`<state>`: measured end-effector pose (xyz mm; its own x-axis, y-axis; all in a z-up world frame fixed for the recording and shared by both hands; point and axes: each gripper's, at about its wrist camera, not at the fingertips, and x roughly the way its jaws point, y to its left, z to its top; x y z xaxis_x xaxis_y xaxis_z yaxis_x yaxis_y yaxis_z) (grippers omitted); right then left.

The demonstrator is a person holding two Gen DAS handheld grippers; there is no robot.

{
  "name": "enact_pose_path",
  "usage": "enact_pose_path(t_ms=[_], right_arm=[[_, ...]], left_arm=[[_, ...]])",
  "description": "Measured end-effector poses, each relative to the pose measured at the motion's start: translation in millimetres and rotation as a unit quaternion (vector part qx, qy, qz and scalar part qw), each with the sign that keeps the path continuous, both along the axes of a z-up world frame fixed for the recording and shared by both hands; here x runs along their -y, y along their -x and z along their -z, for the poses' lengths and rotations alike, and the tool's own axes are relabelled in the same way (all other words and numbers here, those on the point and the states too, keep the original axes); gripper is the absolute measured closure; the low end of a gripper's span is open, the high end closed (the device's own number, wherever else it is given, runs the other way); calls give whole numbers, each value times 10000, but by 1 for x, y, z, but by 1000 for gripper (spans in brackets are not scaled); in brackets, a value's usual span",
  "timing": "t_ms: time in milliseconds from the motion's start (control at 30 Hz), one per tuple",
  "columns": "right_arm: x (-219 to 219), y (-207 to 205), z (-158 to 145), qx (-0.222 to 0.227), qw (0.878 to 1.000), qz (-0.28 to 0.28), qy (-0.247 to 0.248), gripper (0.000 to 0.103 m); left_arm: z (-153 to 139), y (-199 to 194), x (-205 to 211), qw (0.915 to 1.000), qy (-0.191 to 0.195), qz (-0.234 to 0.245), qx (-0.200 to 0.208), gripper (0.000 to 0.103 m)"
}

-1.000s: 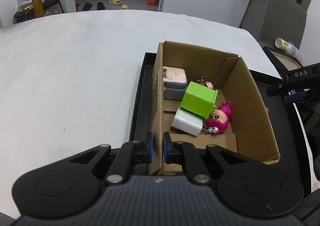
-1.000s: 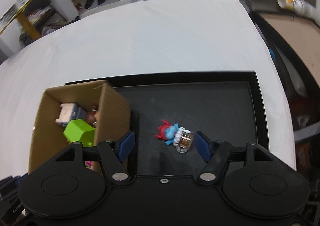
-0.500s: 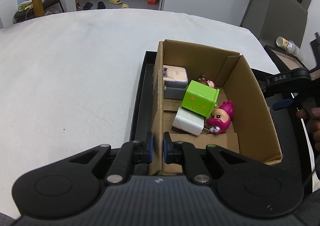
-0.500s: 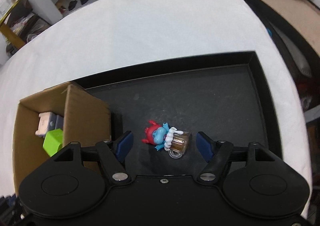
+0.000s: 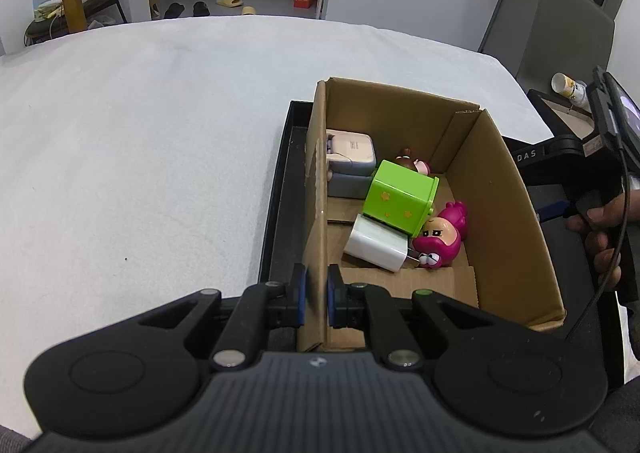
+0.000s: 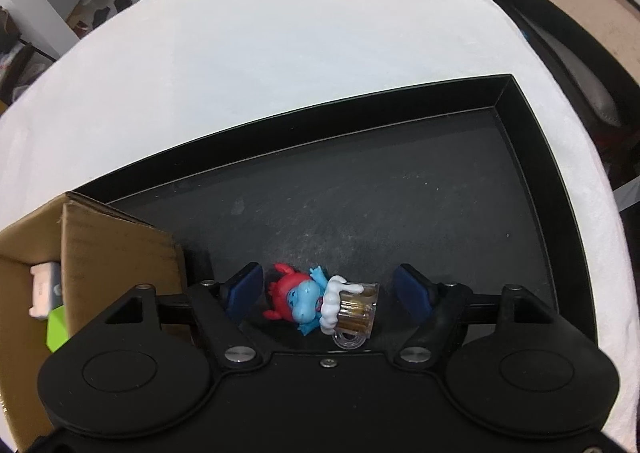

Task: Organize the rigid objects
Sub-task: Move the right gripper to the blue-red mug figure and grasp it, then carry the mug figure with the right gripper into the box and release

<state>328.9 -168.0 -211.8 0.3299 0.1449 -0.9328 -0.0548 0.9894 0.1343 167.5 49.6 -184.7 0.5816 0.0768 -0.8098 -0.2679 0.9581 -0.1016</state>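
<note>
The white table [image 6: 280,65] was the biggest thing in view, its cloth plain and slightly napped, w/ a black tray [image 6: 532,157] sitting on it. Relative to the tray: the cardboard box [image 5: 500,181] stood inside its left end, and everything else was either in the box or on the tray's bare dark floor right of it.

The left gripper [image 5: 315,297] was clenched on the box's near-left wall, one pad either side of the cardboard. The box held a green cube [image 5: 402,201], white charger [image 5: 378,245], pink figure [image 5: 440,239], a pale case [image 5: 354,149] and a small brown-haired figure half hidden behind the cube.

The right gripper [image 6: 327,291] hung spread wide over the blue-and-red figurine [image 6: 300,299], which lay on its side on the tray floor just right of the box, a clear mug-shaped piece [image 6: 356,311] at its right end. Pads flanked it, not touching (height above it hard to judge).

Risks, as a guess: the toy was lumpy and lying down, so closing on it could catch only the arms or mug and let it twist or squirt out. The right pad's target, the mug, looked slick. Left-hand grip on thin cardboard could tilt the box if pulled.

Room beyond the tray: doorway w/ slippers on the floor, a yellow-edged side table, an orange carton, and a paper cup on a brown surface to the right.
</note>
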Motion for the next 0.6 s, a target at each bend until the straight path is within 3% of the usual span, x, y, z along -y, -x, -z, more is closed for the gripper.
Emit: enact_pose_path(t_ms=[200,300,367,600], right_arm=[[-13,4,6,-65,9975,-158,689,29],[-8,5,6,-140,9974,-40,701,32],[-8,7,4,-176,9972,-93,717,43],[9,20,-6,-214,9981,-102,573,44]], left_arm=[[0,0,0,10000,-14,11,-3,94],[1,0,0,10000,-10,14,-6,94],[1,0,0,10000,-13,12,-9,94],[0,0,0,10000,-5,23,-13,94]])
